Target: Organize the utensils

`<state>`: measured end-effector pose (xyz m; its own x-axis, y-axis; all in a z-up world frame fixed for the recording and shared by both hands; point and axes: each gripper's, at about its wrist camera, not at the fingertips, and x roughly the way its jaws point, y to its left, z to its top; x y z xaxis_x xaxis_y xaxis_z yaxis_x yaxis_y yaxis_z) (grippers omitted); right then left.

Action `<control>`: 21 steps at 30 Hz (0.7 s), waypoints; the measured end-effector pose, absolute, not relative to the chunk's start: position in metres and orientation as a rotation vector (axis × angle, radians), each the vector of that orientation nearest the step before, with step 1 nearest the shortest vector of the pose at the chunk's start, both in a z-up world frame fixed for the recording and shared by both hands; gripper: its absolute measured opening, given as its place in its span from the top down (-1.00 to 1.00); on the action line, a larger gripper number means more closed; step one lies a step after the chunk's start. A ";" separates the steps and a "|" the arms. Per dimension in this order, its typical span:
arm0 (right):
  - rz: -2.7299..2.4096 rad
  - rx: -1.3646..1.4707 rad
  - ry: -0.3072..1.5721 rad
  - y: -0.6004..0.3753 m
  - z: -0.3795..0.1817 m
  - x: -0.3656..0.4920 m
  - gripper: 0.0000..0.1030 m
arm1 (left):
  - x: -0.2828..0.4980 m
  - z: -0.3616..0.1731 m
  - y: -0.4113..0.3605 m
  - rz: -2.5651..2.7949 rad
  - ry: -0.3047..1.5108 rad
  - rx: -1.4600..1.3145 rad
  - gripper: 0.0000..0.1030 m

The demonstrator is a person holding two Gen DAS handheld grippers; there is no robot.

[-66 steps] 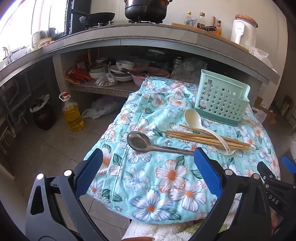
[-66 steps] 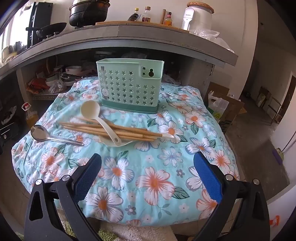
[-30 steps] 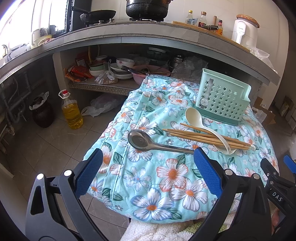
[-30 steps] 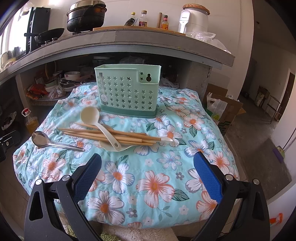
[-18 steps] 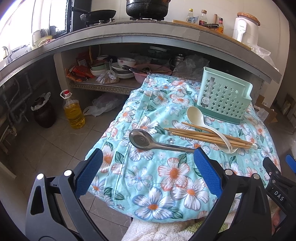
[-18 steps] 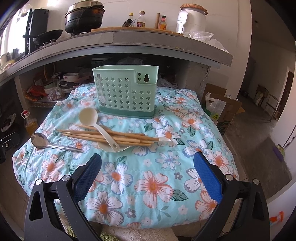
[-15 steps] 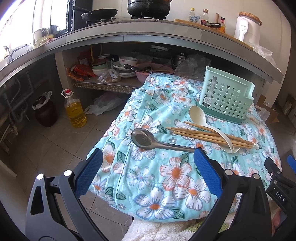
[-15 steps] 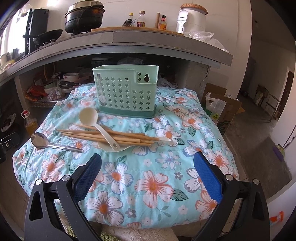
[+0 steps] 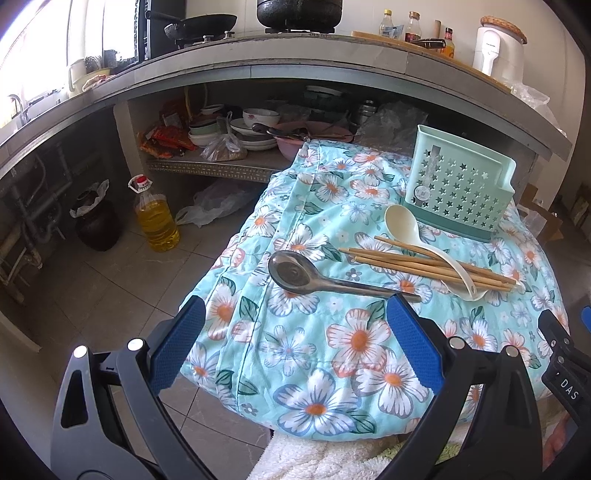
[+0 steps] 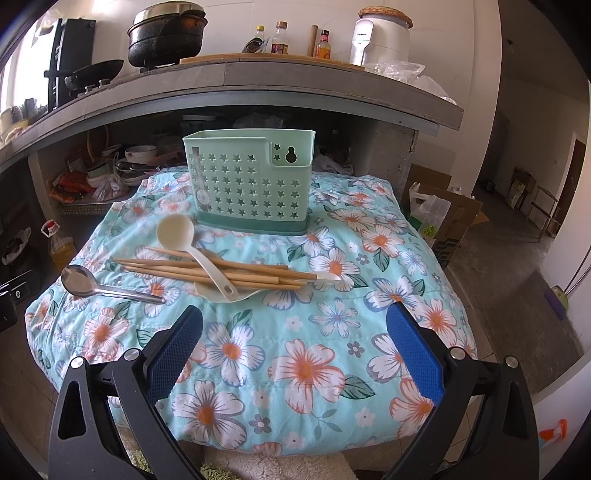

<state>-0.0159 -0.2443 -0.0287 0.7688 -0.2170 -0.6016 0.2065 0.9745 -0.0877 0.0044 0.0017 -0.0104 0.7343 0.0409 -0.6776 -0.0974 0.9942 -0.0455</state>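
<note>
both tongs [image 9: 295,343] [image 10: 293,341] spread, empty; metal spoon [image 9: 314,278], cream ladle [image 10: 195,251], bamboo chopsticks [image 10: 214,271] beside mint holder [image 10: 249,181].

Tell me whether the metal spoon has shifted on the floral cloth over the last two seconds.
No. The metal spoon lies in the same spot left of the chopsticks, bowl on the same flowers; only the cameras drifted.

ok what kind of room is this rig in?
Most likely a lived-in home kitchen. A black pot and wok sit on a concrete counter, bowls and plates fill the open shelf below, and an oil jug stands on the tiled floor.
</note>
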 end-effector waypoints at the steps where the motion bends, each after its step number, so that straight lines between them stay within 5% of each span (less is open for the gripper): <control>1: -0.231 -0.015 0.655 -0.245 -0.029 -0.016 -0.88 | 0.005 -0.011 0.002 0.076 0.742 -0.081 -0.84; 21: -0.230 -0.011 0.654 -0.246 -0.030 -0.016 -0.88 | 0.001 -0.012 0.010 0.079 0.750 -0.077 -0.84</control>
